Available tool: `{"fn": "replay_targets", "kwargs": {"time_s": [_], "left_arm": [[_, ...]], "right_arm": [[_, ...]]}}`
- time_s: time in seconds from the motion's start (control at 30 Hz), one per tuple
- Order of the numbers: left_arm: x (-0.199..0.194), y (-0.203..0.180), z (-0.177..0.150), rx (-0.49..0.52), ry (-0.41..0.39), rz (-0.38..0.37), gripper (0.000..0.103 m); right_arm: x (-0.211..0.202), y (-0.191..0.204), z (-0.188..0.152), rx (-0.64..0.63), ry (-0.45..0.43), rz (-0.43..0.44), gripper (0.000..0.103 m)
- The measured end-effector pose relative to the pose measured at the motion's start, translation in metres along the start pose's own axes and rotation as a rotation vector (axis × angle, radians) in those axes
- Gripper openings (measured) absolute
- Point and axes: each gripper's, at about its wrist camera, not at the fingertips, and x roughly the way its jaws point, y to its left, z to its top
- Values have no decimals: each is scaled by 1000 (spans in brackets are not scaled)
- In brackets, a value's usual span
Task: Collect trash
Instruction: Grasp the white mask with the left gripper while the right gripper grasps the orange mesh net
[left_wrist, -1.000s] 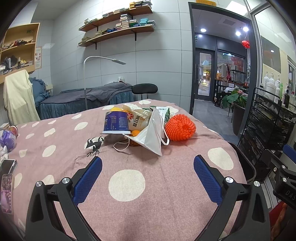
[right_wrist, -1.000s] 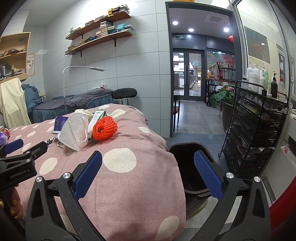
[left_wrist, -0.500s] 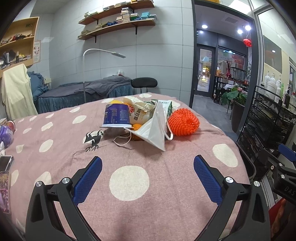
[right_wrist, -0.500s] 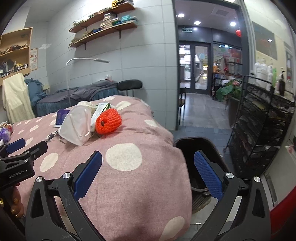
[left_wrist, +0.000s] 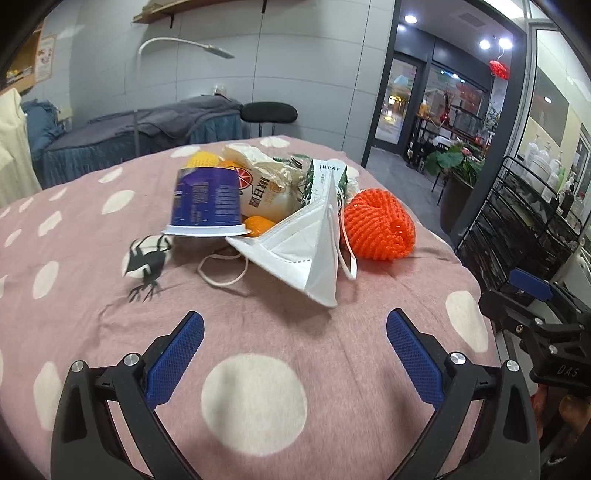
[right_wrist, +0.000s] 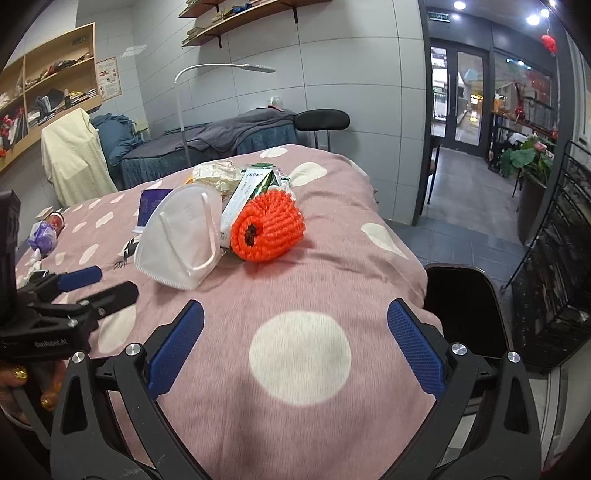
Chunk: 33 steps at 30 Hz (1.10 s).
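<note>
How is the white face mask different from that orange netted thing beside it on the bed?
The white face mask is smooth, folded flat to a pointed wedge, with ear loops; the orange net is ribbed, rolled into a round ball with a dark hollow. The mask looks larger. Both lie on the spotted pink cover, ungripped.

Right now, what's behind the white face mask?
Behind the white face mask: a purple cup lying on its side, a cream snack bag, a green-white packet, something orange. Whatever lies under the mask is hidden.
</note>
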Motion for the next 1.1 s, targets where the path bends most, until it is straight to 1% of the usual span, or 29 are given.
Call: {"fn": "replay_targets", "kwargs": {"time_s": [0.03,0.07,0.1,0.13,0.23,0.3,0.33,0.37,0.4,0.43,0.47,0.5,0.57,0.63,0.67,0.73,0.77,0.8,0.83,0.93,1.1], "left_arm": [[5,0,4,-4,5,-4,95],[12,1,8,12,36,10,94],[17,0,13,11,52,5,94],[22,-1,17,6,49,-3,93],[29,-4,24,-15,53,-33,84],[37,-3,27,-14,65,-10,77],[41,-1,28,-23,77,-7,67],[45,1,29,-46,95,-21,61],[48,5,29,-62,105,-45,58],[49,8,29,-90,111,-80,51],[50,10,29,-113,119,-95,46],[50,11,27,-123,121,-103,42],[49,10,26,-118,128,-103,29],[50,9,24,-112,125,-109,22],[49,9,23,-112,124,-115,20],[49,8,21,-103,128,-117,16],[47,9,22,-99,129,-120,14],[46,9,22,-91,128,-121,13],[47,10,24,-82,127,-120,12],[41,8,24,-71,114,-137,8],[24,-3,18,-38,75,-163,7]], "right_arm": [[9,2,6,-18,12,-5,98],[15,2,10,-24,20,3,98],[20,3,14,-28,29,9,98],[26,3,19,-32,39,17,98],[50,3,32,-52,96,53,98],[63,7,40,-72,115,69,98],[70,9,45,-86,125,73,98],[77,11,50,-99,135,83,98],[83,12,54,-104,142,85,98],[89,13,58,-103,151,84,98],[97,15,62,-107,167,87,98],[103,16,65,-108,179,94,96],[115,17,69,-109,203,103,90],[125,21,70,-113,236,123,72],[130,21,69,-110,253,136,67],[135,22,68,-96,272,156,51],[135,23,68,-92,273,158,48],[134,23,66,-90,269,160,42],[132,23,64,-86,263,165,38],[122,21,62,-68,242,175,32],[95,12,53,-33,186,195,30]]}}
